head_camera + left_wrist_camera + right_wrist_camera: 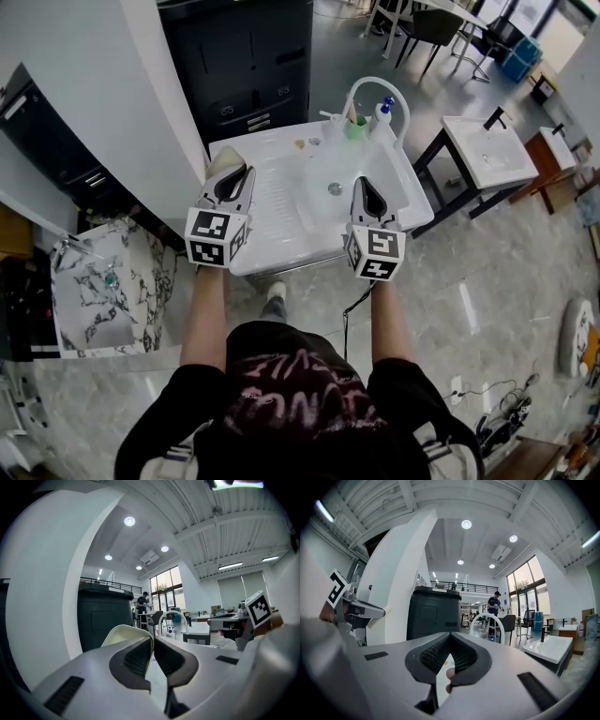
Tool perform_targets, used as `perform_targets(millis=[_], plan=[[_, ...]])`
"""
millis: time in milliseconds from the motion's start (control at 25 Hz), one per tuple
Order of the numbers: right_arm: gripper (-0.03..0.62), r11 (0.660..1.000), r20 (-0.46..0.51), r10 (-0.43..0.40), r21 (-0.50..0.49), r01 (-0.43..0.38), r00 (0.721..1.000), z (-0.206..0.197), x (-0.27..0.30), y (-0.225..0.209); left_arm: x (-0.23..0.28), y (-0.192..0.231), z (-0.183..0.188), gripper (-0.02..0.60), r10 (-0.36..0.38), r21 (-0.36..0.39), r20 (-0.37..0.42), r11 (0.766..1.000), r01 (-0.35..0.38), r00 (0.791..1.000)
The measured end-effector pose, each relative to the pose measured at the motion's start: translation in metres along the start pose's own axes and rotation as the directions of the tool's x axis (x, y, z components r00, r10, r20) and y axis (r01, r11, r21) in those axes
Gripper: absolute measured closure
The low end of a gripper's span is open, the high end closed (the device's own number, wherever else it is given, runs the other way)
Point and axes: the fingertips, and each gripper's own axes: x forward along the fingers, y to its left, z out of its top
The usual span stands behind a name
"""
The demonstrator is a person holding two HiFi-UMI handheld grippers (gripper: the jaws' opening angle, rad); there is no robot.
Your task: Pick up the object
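Left gripper (152,641): jaws narrow, clamped on the thin edge of the cream curved object (123,634); pointing roughly level.
Cream curved object: off the surface, held up in the left gripper; the rest of it bulges out to the left of the jaws. In the head view, above the left rear corner of the white sink unit (281,251). Material not clear.
Right gripper (449,637): jaws closed, ribbed pads meeting at the tips, nothing between them; held above the right side of the basin, near the drain (335,188).
Marker cubes: one on each gripper, at the end nearest the person, left (217,237) and right (377,253).
White sink unit: ribbed drainboard on the left, basin on the right.
Arched white faucet (375,87): at the back rim of the sink unit.
Green cup (356,127): at the back rim, just beside the faucet's foot.
Bottle with blue cap (385,111): at the back rim, right of the green cup.
Dark cabinet (246,58): behind the sink unit, beside a white curved wall (103,84).
Marble-patterned basin (94,292): on the floor to the left, well apart from the sink unit.
Second white washbasin (487,155): to the right, with a black tap (494,117).
Person in dark clothes (494,603): standing far back in the room, seen in both gripper views.
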Motion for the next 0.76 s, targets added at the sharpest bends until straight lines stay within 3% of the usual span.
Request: perform_targets(millis=[760], plan=[[0.58, 1.0, 0.015, -0.003, -0.026, 0.003, 1.0, 0.011, -0.018, 0.004, -0.02, -0.008, 0.008, 0.546, -0.001, -0.002, 0.029, 1.0, 0.001, 1.0]])
